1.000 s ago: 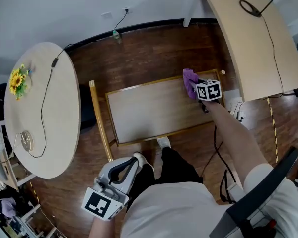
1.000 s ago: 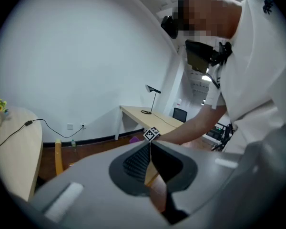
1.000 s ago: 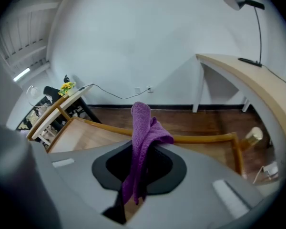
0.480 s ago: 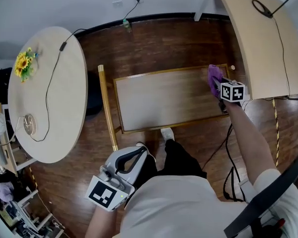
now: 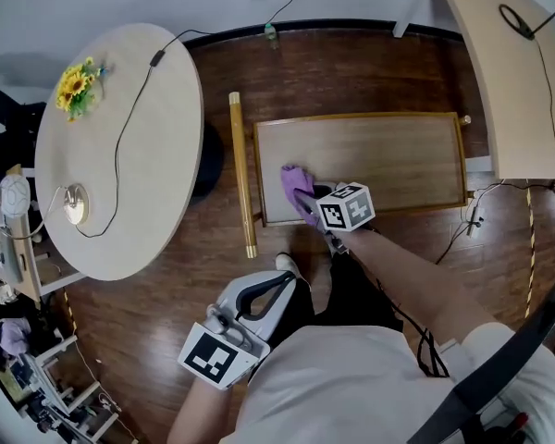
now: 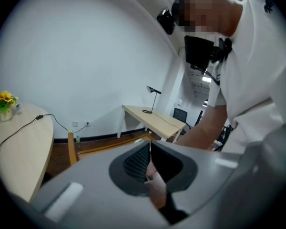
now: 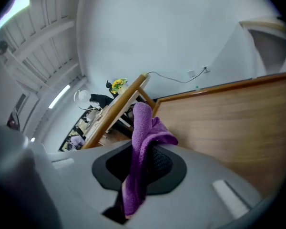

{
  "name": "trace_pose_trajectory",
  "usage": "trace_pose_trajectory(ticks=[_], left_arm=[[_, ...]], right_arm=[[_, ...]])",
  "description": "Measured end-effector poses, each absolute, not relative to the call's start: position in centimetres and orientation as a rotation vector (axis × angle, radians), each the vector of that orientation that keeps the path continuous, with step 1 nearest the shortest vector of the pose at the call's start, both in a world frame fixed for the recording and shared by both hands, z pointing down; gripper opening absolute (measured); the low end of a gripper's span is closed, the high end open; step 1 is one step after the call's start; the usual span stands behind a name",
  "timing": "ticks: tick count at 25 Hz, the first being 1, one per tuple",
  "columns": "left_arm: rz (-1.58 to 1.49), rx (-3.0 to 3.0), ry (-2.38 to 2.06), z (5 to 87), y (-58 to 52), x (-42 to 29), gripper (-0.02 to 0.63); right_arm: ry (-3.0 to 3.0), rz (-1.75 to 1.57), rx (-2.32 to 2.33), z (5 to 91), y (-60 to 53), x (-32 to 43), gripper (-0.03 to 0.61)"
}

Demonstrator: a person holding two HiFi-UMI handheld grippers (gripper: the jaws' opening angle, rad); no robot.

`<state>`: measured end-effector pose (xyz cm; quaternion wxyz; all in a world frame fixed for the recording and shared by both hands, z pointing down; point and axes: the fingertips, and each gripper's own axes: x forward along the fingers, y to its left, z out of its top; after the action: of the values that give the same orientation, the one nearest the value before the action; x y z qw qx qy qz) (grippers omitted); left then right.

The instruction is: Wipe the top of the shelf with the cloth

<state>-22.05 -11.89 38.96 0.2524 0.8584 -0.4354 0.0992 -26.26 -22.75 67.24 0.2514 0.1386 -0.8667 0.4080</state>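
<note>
The shelf top (image 5: 379,160) is a pale wooden panel with a raised rim, seen from above in the head view. My right gripper (image 5: 307,202) is shut on a purple cloth (image 5: 294,185) and holds it down on the panel's near left corner. In the right gripper view the purple cloth (image 7: 142,142) hangs pinched between the jaws, with the wooden shelf top (image 7: 229,118) spreading to the right. My left gripper (image 5: 233,326) is low beside the person's legs, away from the shelf. Its jaws meet in the left gripper view (image 6: 149,168) with nothing between them.
A round table (image 5: 120,146) with yellow flowers (image 5: 74,86), a cable and a small lamp stands left of the shelf. A wooden post (image 5: 240,174) runs along the shelf's left side. A desk (image 5: 518,54) sits at the upper right. Cables lie on the wood floor (image 5: 351,63).
My right gripper has dragged the purple cloth from the shelf top's right end across to its near left corner. The left gripper has stayed by the legs.
</note>
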Motion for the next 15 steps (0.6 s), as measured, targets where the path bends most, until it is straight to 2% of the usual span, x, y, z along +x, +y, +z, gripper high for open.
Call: trace_pose_trajectory(ticks=[3,6,10,15], left_arm=[[0.265,2.318,-1.197,39.0,-10.6,-23.6,0.026],[0.277,2.312,-1.19,39.4,-9.4,-24.5,0.026],[0.268,2.316,-1.164,39.6,-9.1,-24.5,0.026],[0.256,2.349,-1.113,39.9,-10.6,-23.6,0.026]], right_arm=[[-2.371,1.138,0.284,67.1,-19.4,-31.8,0.051],[-2.345,1.138,0.26,68.2,-17.7,-33.4,0.051],[-2.305,1.116,0.351,69.7,-18.7,-29.4,0.051],[-2.235,1.101,0.561,71.4,-22.6,-19.8,0.051]])
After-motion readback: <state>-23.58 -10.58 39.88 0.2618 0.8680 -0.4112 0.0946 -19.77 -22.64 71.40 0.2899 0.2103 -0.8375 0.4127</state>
